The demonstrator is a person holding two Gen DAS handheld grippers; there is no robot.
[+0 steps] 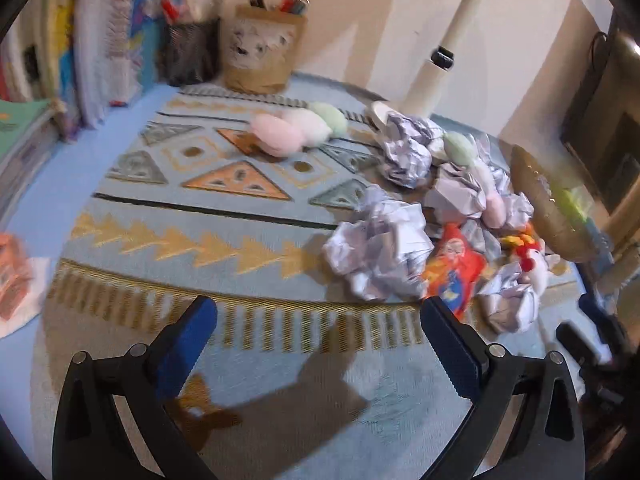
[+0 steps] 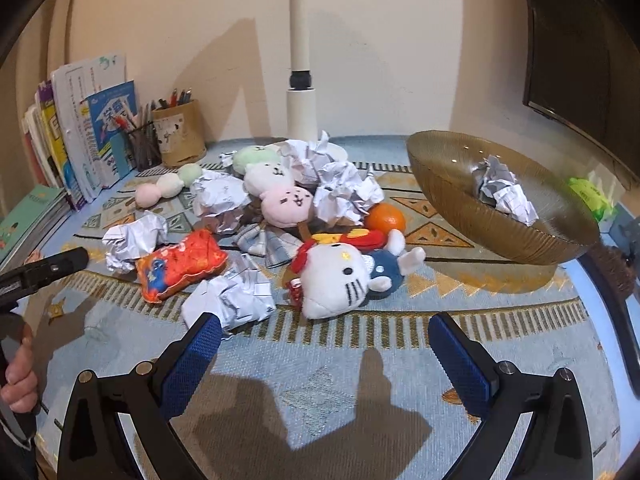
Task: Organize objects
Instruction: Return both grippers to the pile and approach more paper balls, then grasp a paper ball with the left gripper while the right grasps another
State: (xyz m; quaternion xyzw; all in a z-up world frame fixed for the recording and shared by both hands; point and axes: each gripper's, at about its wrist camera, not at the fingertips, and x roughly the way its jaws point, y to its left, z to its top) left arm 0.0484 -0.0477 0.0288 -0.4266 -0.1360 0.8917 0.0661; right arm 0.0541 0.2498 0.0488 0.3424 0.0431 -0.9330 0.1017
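A heap of crumpled paper balls (image 2: 340, 192) and soft toys lies on a patterned mat (image 2: 320, 400). In it are a white cat plush (image 2: 336, 280), an orange-red snack-shaped plush (image 2: 180, 264), a pink face plush (image 2: 288, 204) and an orange (image 2: 385, 219). An amber glass bowl (image 2: 460, 208) at the right holds one paper ball (image 2: 504, 192). My right gripper (image 2: 324, 334) stands open just short of the cat plush, nothing between its fingers. My left gripper (image 1: 316, 316) is open over the mat, left of a large paper ball (image 1: 378, 252) and the snack plush (image 1: 454, 268).
Books (image 2: 72, 136) and two pen holders (image 2: 176, 136) stand at the back left against the wall. A white lamp post (image 2: 300, 80) rises behind the heap. A pastel dango plush (image 1: 296, 130) lies apart on the mat. A person's hand (image 2: 20, 372) holds the left gripper's handle.
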